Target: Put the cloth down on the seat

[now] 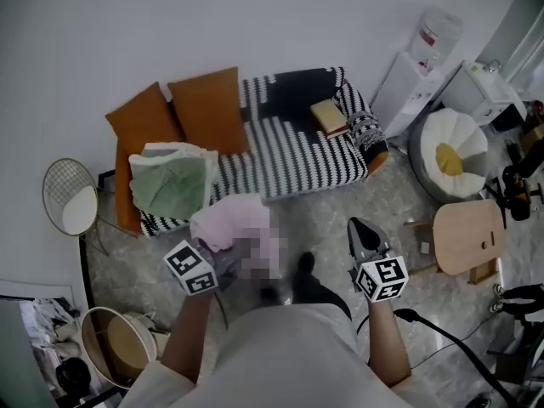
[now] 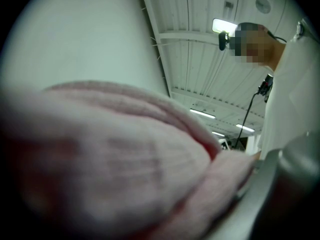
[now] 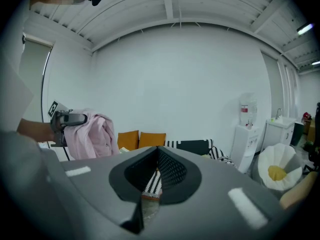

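A crumpled pink cloth (image 1: 234,215) hangs from my left gripper (image 1: 223,253), which is shut on it just in front of the sofa's near edge. In the left gripper view the cloth (image 2: 125,159) fills nearly the whole picture and hides the jaws, except for one grey finger (image 2: 285,194) at the lower right. The black-and-white striped sofa seat (image 1: 297,155) lies ahead of both grippers. My right gripper (image 1: 357,226) is shut and holds nothing, raised over the floor to the right. From the right gripper (image 3: 156,156) view, the pink cloth (image 3: 92,134) shows at the left and the sofa (image 3: 195,145) beyond.
Two orange cushions (image 1: 204,109) lean at the sofa's back left. A folded green blanket (image 1: 170,181) lies on its left end and a book (image 1: 328,116) on its right. Around it stand a wire chair (image 1: 72,198), a basket (image 1: 115,342), a wooden stool (image 1: 467,236), a white beanbag (image 1: 450,151) and a water dispenser (image 1: 416,66).
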